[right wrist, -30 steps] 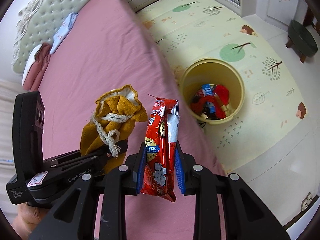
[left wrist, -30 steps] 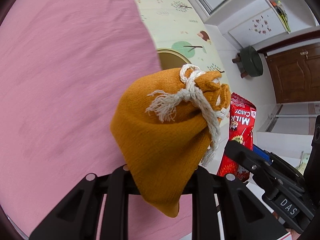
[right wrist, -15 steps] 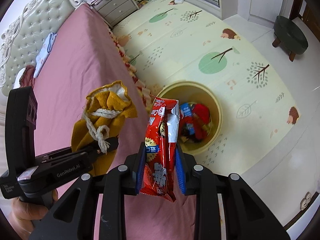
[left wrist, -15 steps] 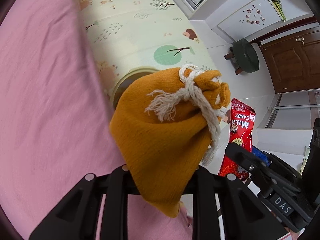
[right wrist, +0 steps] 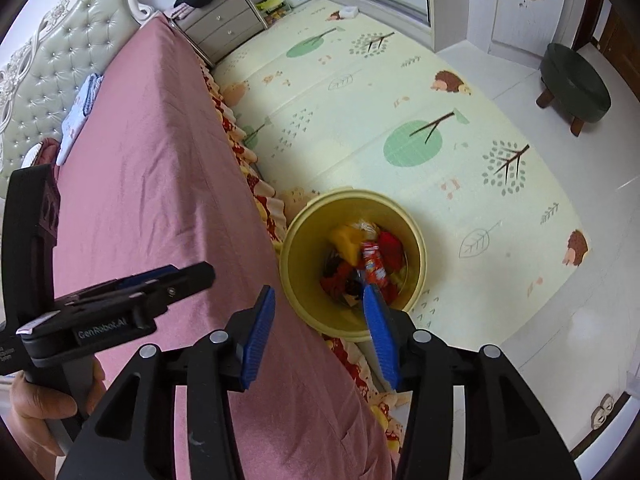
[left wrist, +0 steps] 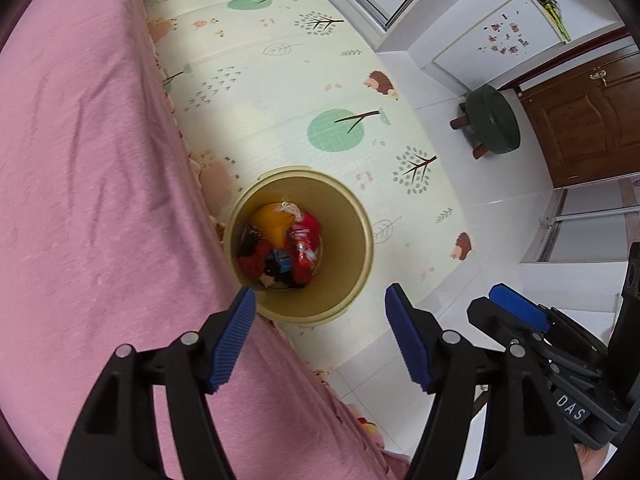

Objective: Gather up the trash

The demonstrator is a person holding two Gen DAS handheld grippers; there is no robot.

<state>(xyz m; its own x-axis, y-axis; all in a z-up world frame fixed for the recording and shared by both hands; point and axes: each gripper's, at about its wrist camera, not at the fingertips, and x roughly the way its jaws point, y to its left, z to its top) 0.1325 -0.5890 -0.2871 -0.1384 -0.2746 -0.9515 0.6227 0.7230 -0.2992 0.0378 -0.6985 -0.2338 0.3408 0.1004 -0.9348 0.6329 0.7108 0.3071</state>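
A yellow trash bin point(left wrist: 352, 276) point(right wrist: 296, 272) stands on the floor beside the bed. Inside lie an orange drawstring pouch point(left wrist: 274, 222) point(right wrist: 346, 242), a red candy packet point(right wrist: 372, 266) point(left wrist: 304, 252) and other red and blue wrappers. My left gripper point(left wrist: 320, 328) is open and empty, high above the bin's near rim. My right gripper point(right wrist: 320, 328) is open and empty, also above the bin. The right gripper shows at the lower right of the left wrist view point(left wrist: 516, 312), and the left gripper shows at the left of the right wrist view point(right wrist: 172, 276).
A bed with a pink cover point(left wrist: 88, 200) point(right wrist: 160, 184) fills the left side, its edge next to the bin. A patterned play mat point(left wrist: 300, 80) covers the floor. A dark green stool point(left wrist: 492, 120) point(right wrist: 576, 84) stands by a brown door point(left wrist: 588, 120). A grey nightstand point(right wrist: 224, 28) stands by the headboard.
Both grippers opened. The orange pouch dropped from the left and the red candy packet from the right into the bin. Both views now look down on the bin.
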